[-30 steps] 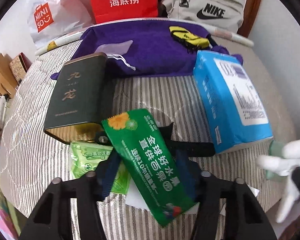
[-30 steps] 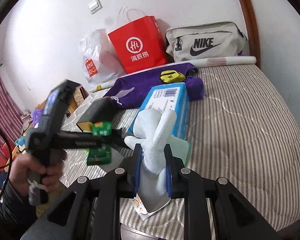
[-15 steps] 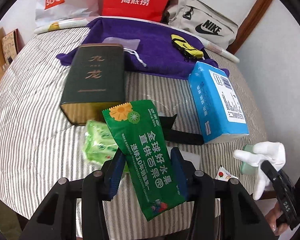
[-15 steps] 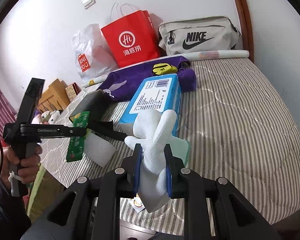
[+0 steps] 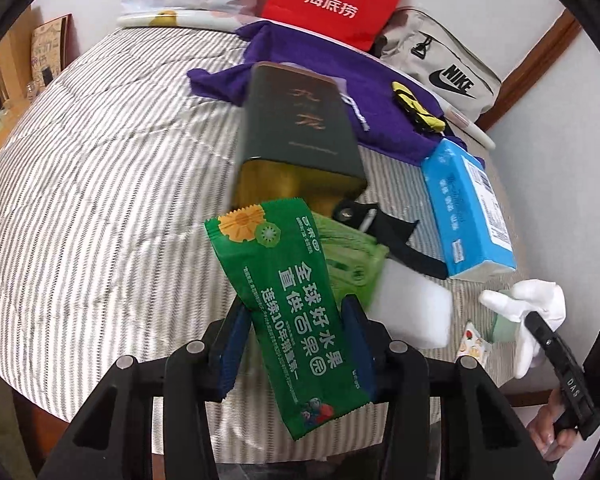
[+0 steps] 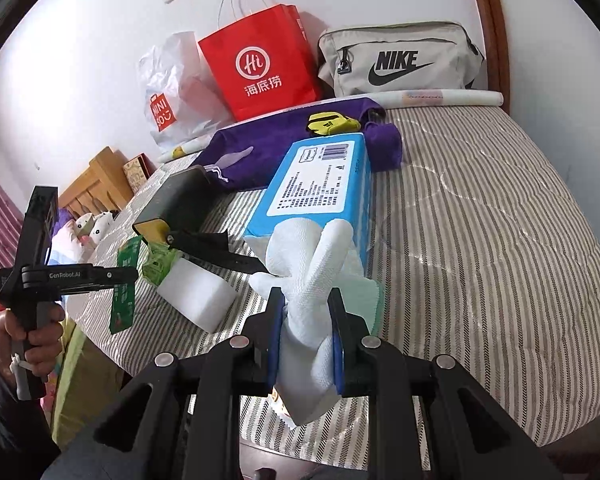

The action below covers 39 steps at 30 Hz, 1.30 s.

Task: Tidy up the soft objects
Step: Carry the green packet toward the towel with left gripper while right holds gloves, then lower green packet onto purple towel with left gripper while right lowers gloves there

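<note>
Both grippers loaded: green sachet held on the left, white cloth on the right, over the near edge of the striped bed [image 6: 480,240].

The left gripper [image 5: 296,344] has its jaws clamped on a green sachet [image 5: 292,304], which is held tilted above a pale green packet [image 5: 352,256] and a white foam block [image 5: 412,308]; the jaws have just been closing, with the sachet between them. The right gripper [image 6: 305,336] has its jaws closed on a bunched white cloth [image 6: 312,280], held just in front of a blue tissue pack [image 6: 320,188]. A dark green tin [image 5: 300,124] is seen lying on the bed beyond the sachet, partly on a purple cloth [image 5: 384,104]. A red paper bag [image 6: 260,64] and a grey Nike bag [image 6: 400,60] are stood against the wall.
</note>
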Each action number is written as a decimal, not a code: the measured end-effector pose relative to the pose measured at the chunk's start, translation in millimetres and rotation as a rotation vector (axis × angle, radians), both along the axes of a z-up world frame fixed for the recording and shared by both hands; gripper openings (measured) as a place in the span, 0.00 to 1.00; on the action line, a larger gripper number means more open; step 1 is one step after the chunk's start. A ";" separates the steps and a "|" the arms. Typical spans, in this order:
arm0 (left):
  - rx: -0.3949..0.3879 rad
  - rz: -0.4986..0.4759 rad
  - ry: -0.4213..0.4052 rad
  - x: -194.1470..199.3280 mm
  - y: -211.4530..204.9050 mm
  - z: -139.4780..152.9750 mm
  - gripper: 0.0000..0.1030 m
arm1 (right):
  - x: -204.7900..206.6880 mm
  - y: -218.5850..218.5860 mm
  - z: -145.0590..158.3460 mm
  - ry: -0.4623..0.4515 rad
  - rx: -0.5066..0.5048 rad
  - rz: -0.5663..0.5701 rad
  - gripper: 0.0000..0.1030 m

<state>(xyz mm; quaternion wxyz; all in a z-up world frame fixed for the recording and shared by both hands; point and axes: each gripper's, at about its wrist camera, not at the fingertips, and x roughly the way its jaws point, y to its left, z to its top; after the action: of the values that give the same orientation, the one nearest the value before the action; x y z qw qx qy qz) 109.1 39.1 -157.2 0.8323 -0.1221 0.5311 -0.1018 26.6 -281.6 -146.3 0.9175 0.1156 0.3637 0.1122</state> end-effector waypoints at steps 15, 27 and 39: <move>-0.098 -0.038 0.016 14.5 32.8 5.1 0.43 | 13.9 3.0 17.1 0.024 0.006 -0.038 0.20; -0.085 -0.068 -0.068 18.2 32.3 49.2 0.43 | 30.1 3.8 54.5 -0.041 0.028 -0.014 0.20; -0.087 -0.084 -0.107 45.8 17.5 65.1 0.40 | 57.1 5.1 66.9 -0.067 0.029 0.018 0.20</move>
<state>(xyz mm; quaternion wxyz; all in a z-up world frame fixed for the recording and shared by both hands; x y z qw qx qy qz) 154.9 56.6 -92.2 0.8484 -0.1303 0.4856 -0.1658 83.7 -276.6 -79.4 0.9263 0.1218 0.3323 0.1293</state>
